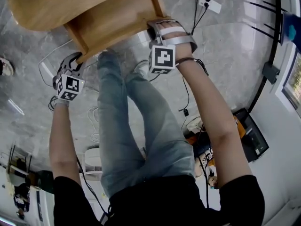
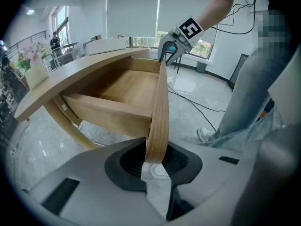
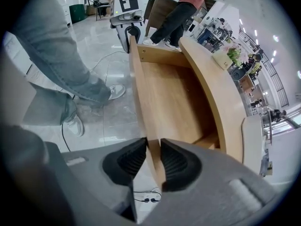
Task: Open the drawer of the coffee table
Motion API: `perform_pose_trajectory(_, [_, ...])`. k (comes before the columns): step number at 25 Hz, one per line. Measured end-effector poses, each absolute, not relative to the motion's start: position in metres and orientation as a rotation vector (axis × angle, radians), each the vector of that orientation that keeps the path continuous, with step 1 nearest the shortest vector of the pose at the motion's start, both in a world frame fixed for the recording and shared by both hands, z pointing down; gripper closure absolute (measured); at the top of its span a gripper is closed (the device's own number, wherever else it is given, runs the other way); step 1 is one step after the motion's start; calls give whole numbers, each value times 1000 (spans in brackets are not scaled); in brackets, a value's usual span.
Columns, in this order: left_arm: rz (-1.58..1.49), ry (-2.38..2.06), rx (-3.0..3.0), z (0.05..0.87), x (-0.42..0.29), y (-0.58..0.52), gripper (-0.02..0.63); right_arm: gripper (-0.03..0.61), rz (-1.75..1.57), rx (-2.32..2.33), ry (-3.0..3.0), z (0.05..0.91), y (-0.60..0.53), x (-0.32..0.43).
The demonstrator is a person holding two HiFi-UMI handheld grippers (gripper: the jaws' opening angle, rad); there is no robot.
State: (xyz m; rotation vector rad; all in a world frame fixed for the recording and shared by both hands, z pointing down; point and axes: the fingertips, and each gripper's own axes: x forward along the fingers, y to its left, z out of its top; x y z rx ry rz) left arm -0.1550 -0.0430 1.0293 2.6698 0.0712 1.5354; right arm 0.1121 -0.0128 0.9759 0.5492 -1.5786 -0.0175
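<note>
1. The surface (image 1: 56, 4), a low coffee table of pale wood with a curved top, stands just ahead of us.
2. The drawer (image 3: 164, 93), a shallow wooden box, is drawn partly out from under the surface and is bare inside.
3. The front board (image 2: 160, 102) is thin curved wood; its long axis runs across us from claw to claw.
4. The left claw (image 2: 155, 158) is clamped on one end of the board.
5. The right claw (image 3: 153, 155) is clamped on the opposite end.
6. We judge that, since the box lies beyond both claws, the pull comes straight toward us with both ends kept even.
</note>
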Motion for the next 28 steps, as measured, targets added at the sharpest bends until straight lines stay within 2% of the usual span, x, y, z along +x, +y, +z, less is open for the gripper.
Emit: perform_pose_trajectory(28, [1696, 178, 2661, 1079, -162, -3, 514, 492, 18, 517, -1528, 1023, 33, 108])
